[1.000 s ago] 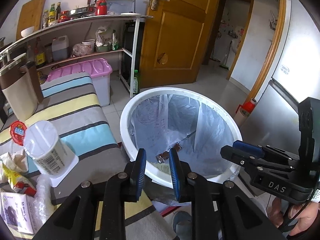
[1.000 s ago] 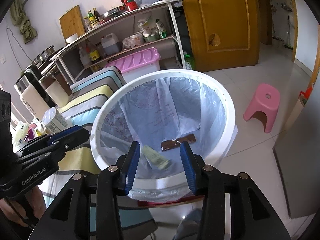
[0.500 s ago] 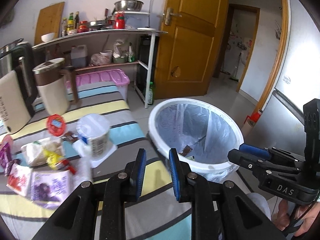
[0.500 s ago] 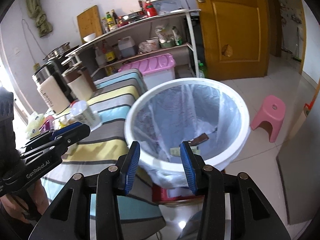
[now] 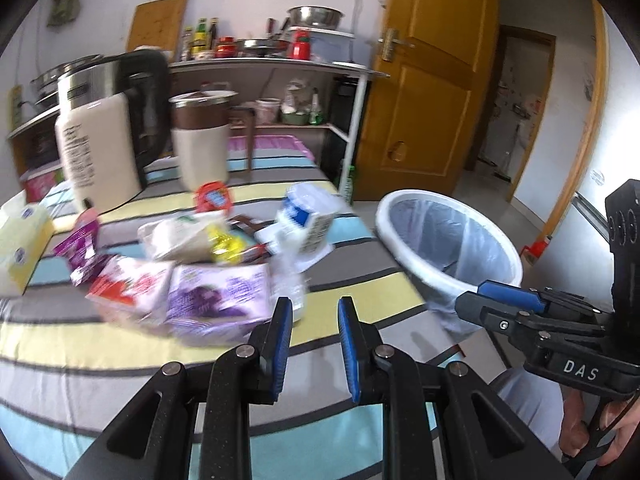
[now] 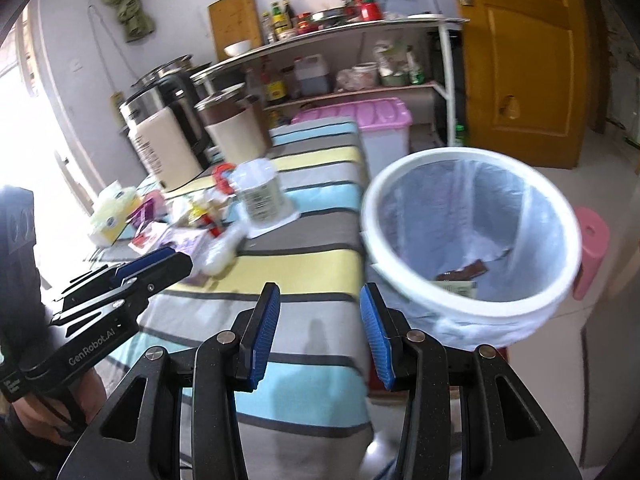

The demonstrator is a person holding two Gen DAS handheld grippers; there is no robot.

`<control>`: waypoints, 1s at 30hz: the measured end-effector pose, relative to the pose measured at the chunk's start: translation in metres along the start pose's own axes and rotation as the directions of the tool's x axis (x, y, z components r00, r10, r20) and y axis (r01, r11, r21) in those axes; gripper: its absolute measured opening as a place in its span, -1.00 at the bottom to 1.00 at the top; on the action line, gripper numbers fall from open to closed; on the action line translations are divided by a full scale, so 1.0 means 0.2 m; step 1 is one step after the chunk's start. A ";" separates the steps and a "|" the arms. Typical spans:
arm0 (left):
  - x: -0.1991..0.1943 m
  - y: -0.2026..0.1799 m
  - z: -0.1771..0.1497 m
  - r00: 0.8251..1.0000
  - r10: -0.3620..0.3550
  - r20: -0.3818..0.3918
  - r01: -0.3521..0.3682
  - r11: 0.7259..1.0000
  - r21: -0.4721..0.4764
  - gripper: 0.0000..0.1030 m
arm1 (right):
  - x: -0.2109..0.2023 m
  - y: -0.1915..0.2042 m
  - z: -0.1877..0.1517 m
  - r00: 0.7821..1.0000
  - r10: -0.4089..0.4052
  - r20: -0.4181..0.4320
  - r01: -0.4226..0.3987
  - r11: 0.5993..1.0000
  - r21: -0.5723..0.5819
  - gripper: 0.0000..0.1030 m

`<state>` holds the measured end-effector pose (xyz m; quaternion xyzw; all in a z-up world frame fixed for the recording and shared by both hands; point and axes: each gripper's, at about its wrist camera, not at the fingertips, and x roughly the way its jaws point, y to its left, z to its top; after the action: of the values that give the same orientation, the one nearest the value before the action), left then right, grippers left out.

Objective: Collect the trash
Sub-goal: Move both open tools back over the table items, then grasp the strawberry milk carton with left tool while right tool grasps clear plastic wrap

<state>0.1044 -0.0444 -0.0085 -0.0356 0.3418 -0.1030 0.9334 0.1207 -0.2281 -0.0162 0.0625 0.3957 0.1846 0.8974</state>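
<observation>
Left wrist view, as I read it: my left hand-held gripper (image 5: 311, 342) sits over the striped table (image 5: 360, 292), jaws narrow with a small gap, nothing between them. Trash heap ahead of it — purple packet (image 5: 218, 300), red-and-white packet (image 5: 128, 290), white yoghurt tub (image 5: 310, 220) tipped over, red lid (image 5: 214, 198); all blurred. White bin (image 5: 448, 244) with clear liner stands off the table's right edge. Right wrist view: my right hand-held gripper (image 6: 320, 332) — jaws about half open, empty — above the table's near stripes. Brown wrapper (image 6: 460, 272) and pale packet (image 6: 460, 288) lie inside the bin. Kettle (image 6: 168, 144) and jug (image 6: 236, 128) behind the heap.
</observation>
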 end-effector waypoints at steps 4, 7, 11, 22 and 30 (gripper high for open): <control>-0.05 0.12 -0.03 0.998 0.056 0.003 -0.056 0.998 -0.025 -0.55 | 0.07 0.11 0.01 0.999 0.043 -0.022 -0.044 0.999 -0.030 -0.16; -0.07 0.21 -0.03 0.996 0.092 0.002 -0.092 0.994 -0.052 -0.55 | 0.14 0.18 0.02 0.997 0.069 -0.041 -0.071 0.996 -0.056 -0.17; -0.08 0.31 -0.02 0.992 0.127 0.010 -0.126 0.988 -0.088 -0.38 | 0.20 0.25 0.04 0.994 0.095 -0.052 -0.099 0.992 -0.076 -0.17; -0.04 0.60 0.03 0.981 0.194 0.009 -0.188 0.963 -0.193 0.10 | 0.43 0.29 0.12 0.985 0.132 -0.109 -0.134 0.991 -0.015 -0.16; 0.07 0.70 0.06 0.991 0.135 -0.023 -0.136 0.962 -0.237 0.18 | 0.55 0.31 0.14 0.977 0.147 -0.153 -0.147 0.989 0.006 -0.16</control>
<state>0.1463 0.0897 -0.0265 -0.1236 0.3565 0.0028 0.9261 0.1914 -0.1276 -0.0566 0.0750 0.4573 0.2558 0.8485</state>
